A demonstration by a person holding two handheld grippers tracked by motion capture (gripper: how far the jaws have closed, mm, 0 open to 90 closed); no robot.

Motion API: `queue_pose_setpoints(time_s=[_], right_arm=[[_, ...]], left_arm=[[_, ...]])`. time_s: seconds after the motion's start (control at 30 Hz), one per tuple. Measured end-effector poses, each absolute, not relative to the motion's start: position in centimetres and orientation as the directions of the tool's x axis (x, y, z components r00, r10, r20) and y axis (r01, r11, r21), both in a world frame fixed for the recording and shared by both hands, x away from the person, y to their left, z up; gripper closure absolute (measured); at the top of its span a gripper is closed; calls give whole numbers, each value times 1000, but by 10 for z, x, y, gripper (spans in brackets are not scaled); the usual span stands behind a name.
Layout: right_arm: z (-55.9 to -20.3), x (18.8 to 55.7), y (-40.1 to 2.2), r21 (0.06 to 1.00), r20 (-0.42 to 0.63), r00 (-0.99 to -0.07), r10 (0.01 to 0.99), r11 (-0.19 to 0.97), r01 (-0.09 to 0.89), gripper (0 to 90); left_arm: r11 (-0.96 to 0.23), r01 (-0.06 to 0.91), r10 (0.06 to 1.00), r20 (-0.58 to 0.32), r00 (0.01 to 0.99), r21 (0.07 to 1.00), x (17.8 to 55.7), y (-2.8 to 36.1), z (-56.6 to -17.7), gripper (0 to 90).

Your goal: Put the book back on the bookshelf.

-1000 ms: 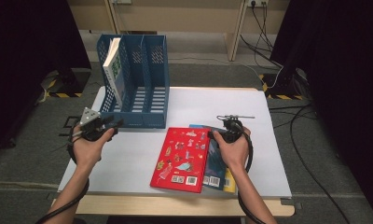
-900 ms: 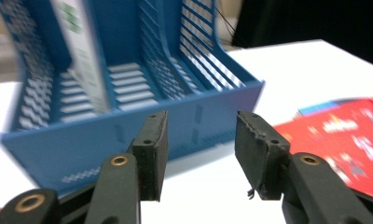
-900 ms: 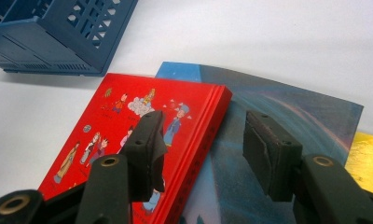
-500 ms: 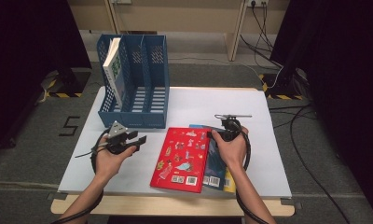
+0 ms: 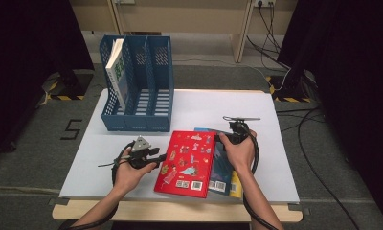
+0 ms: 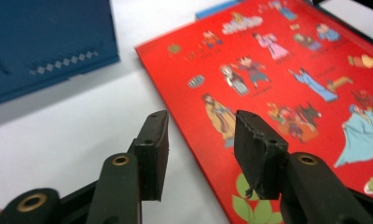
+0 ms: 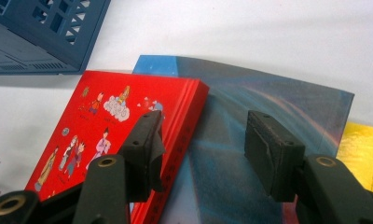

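A red picture book (image 5: 187,160) lies flat on the white table (image 5: 275,120), on top of a blue book (image 5: 221,167) and a yellow one (image 5: 235,186). My left gripper (image 5: 157,155) sits low at the red book's left edge. In the left gripper view the gripper (image 6: 201,140) is open, its jaws have just been closing a little, and the red book (image 6: 292,70) shows its edge in the gap, untouched. My right gripper (image 5: 222,139) is open at the red book's far right corner. In its own view the right gripper (image 7: 203,140) straddles the red book's (image 7: 105,121) thick edge and the blue book (image 7: 268,102).
A blue three-slot file holder (image 5: 137,91) stands at the table's back left, with a white and green book (image 5: 118,72) upright in its leftmost slot. Its wall (image 6: 44,37) lies close to my left gripper. Cables trail on the floor to the right.
My left hand has come down from beside the file holder, rightward and toward me, to the red book's left edge. The right hand and the books have stayed put.
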State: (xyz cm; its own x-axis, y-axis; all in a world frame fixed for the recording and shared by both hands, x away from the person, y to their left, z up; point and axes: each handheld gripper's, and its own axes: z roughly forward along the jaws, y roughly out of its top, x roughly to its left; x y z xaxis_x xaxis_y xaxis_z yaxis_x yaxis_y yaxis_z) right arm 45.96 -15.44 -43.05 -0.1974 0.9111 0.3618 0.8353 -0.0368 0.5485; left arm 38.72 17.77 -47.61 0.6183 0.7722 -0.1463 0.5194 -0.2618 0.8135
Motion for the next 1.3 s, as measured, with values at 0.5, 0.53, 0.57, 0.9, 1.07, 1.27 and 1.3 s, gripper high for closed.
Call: queue_pose_setpoints(time_s=[0.5, 0.53, 0.57, 0.9, 1.07, 1.27, 1.3], right_arm=[[-424, 473, -146, 537, 366, -202, 909, -29, 843, 473], [-424, 474, -147, 542, 364, -209, 908, -24, 840, 472], [-423, 475, -146, 540, 368, -203, 907, -31, 841, 473], [-430, 481, -143, 519, 386, -195, 902, -37, 854, 472], [-434, 486, -141, 499, 394, -180, 901, -45, 865, 471], [-436, 491, -140, 492, 407, -174, 897, -55, 869, 470], [-436, 492, -140, 490, 407, -173, 897, -54, 870, 470]], left_arm=[[-228, 551, 776, -192, 600, 802, 389, 175, -484, 574], [-222, 556, 778, -198, 597, 801, 389, 176, -485, 579], [-223, 557, 778, -199, 596, 800, 390, 176, -486, 588], [-188, 582, 779, -241, 579, 791, 392, 175, -490, 600], [-195, 587, 775, -243, 584, 786, 392, 174, -493, 600], [-194, 586, 774, -244, 584, 787, 392, 174, -494, 608], [-196, 585, 776, -241, 584, 787, 392, 174, -493, 611]])
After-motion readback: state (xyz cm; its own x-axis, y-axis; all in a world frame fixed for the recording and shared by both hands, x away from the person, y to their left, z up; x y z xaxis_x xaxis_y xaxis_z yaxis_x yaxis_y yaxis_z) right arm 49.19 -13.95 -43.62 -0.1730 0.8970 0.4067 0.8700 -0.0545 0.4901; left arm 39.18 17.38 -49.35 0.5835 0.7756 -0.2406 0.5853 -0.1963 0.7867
